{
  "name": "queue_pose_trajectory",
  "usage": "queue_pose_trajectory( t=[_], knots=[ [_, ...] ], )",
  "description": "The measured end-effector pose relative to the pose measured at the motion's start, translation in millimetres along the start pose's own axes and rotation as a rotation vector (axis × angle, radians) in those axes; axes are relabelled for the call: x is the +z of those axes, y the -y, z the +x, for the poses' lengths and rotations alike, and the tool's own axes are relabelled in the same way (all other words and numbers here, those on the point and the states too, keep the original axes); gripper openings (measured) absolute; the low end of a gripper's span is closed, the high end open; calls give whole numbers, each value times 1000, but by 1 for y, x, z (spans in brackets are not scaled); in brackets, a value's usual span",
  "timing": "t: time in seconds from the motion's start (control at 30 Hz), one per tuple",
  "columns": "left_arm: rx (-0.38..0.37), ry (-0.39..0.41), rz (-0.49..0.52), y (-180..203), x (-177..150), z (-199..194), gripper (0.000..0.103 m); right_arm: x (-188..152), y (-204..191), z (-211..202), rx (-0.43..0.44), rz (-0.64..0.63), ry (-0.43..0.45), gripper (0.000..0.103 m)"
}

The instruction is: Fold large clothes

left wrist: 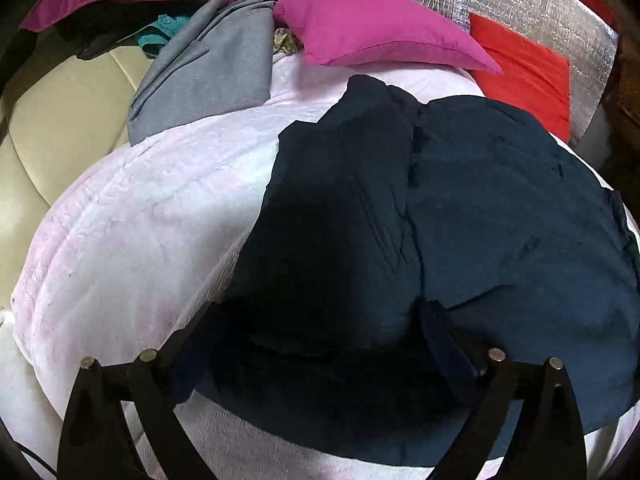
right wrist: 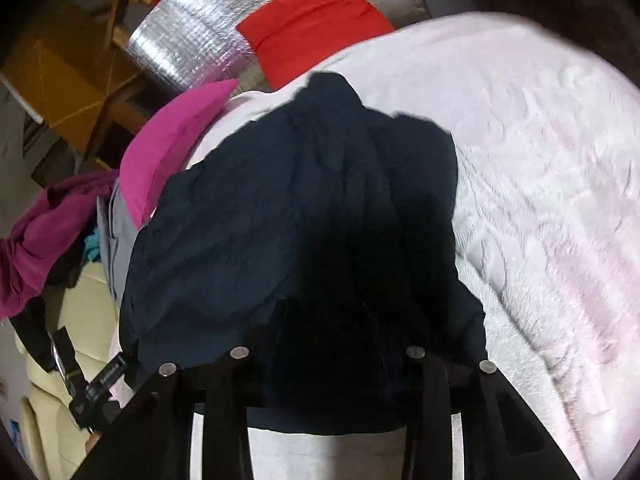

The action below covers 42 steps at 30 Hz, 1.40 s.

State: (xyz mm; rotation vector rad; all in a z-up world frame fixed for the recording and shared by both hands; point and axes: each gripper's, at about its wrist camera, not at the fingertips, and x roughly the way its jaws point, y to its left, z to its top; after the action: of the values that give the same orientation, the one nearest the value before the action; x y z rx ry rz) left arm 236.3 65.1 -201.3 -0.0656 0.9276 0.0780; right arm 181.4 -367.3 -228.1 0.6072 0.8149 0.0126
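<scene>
Bed: a pale pink blanket (left wrist: pixel 132 240) covers it.
Garment: the dark navy garment (left wrist: pixel 460 220) lies on the blanket.
Head end: magenta pillow (left wrist: pixel 372 32), red cloth (left wrist: pixel 524 72), silver foil wall (right wrist: pixel 192 40).
Left tongs (left wrist: pixel 320 356): wide apart.
Right tongs (right wrist: pixel 328 356): wide apart.

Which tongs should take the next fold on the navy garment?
Probably left. The left tongs sit open over the navy garment, one finger by a raised fold. The right tongs are open over its near hem too, but their view is dark and blurred.
</scene>
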Motion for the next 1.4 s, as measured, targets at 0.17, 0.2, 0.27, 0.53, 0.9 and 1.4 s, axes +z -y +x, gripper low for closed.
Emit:
queue_pose_trajectory(
  t=[0.17, 0.2, 0.27, 0.53, 0.9, 1.4],
  knots=[
    [16, 12, 17, 1, -3, -4, 101, 35, -28, -7, 32, -72, 118, 42],
    [17, 13, 16, 0, -3, -4, 101, 40, -30, -3, 28, -70, 121, 42],
    [22, 17, 20, 4, -2, -3, 101, 54, -30, 12, 26, -49, 118, 42],
    [29, 34, 41, 13, 4, 3, 102, 70, -2, 86, -27, 17, 8, 36],
    [24, 40, 50, 12, 4, 3, 102, 58, -10, 88, -46, -64, 70, 36],
    [20, 38, 56, 13, 5, 4, 103, 112, -56, 76, -78, -70, 88, 46]
  ],
)
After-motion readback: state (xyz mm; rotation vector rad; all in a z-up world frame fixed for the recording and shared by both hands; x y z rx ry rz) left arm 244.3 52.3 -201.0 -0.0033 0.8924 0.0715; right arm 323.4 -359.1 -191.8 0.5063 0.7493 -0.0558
